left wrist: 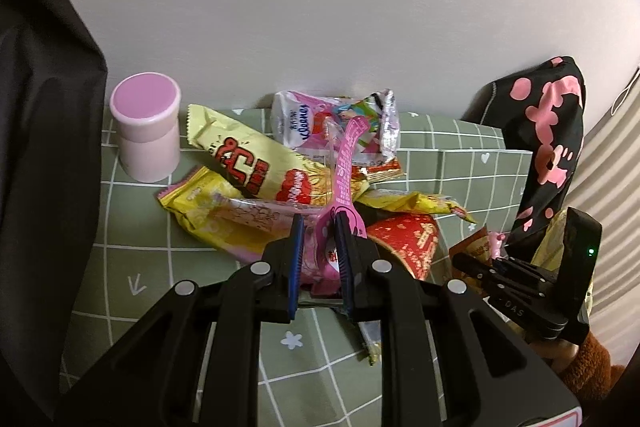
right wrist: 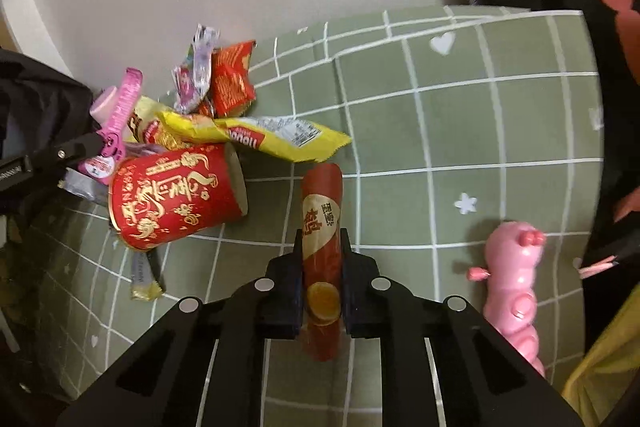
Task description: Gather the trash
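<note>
Green cloth [right wrist: 460, 131] with a white grid, small hearts and flowers covers the table, and it looks soft and slightly creased. On it, at about ten o'clock from the right gripper [right wrist: 321, 251], lies a heap of crinkled snack wrappers [right wrist: 256, 135], shiny foil and thin plastic in yellow, red and silver. A red paper cup [right wrist: 172, 195] with gold characters lies on its side at the near edge of this heap, its round mouth to the left.

The right gripper is clamped on a red sausage stick [right wrist: 322, 211], a smooth tube in glossy film with a beige label; the stick points to twelve o'clock between the two black pads. At three o'clock from it rests a pink plastic toy [right wrist: 514, 287], rounded and bumpy.

The left gripper [left wrist: 318, 231] is closed on a flat pink plastic strip [left wrist: 346, 163], which rises toward twelve o'clock above the wrappers. At ten o'clock stands a pale pink cylindrical container [left wrist: 146, 131] with a smooth lid. At two o'clock hangs black fabric [left wrist: 548, 131] with pink spots.
</note>
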Tool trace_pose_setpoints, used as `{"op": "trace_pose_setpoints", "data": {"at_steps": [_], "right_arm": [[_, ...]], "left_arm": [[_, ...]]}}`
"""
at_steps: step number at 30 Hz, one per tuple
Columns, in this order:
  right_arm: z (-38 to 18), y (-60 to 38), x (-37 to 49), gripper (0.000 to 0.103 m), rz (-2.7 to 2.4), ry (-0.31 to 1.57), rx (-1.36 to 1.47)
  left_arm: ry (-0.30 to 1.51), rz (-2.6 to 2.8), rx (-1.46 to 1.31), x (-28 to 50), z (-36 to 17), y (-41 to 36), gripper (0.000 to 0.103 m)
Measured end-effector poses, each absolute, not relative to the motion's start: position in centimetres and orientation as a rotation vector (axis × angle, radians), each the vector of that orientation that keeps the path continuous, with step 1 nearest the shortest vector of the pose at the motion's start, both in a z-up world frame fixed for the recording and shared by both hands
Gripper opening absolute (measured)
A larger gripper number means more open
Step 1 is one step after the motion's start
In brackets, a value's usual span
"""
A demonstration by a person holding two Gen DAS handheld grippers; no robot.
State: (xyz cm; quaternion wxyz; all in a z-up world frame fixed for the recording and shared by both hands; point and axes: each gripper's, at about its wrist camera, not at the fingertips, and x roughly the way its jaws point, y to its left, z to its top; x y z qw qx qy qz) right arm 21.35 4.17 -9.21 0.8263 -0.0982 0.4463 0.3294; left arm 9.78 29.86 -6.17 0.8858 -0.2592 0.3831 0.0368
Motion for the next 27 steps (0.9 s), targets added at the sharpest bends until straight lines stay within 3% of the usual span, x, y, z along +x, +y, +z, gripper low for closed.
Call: {"op": "trace_pose_setpoints", "data": {"at_steps": [14, 18, 27], "right_arm": [[-5.0, -1.6, 19.2, 0.015, 0.634, 0.861, -0.16], [-4.6, -3.1, 18.8, 0.015, 0.614, 0.856, -0.152], [-5.1, -3.8, 18.2, 0.015, 0.607, 0.877, -0.139]], "left_arm": [[0.789, -0.041, -0.541, 10.5, -5.3, 28.2, 0.016], [0.807, -0.046, -0.52, 10.7, -5.7, 28.1, 0.033], [0.914, -0.036, -0.516, 11.3, -8.1, 27.4, 0.039]]}}
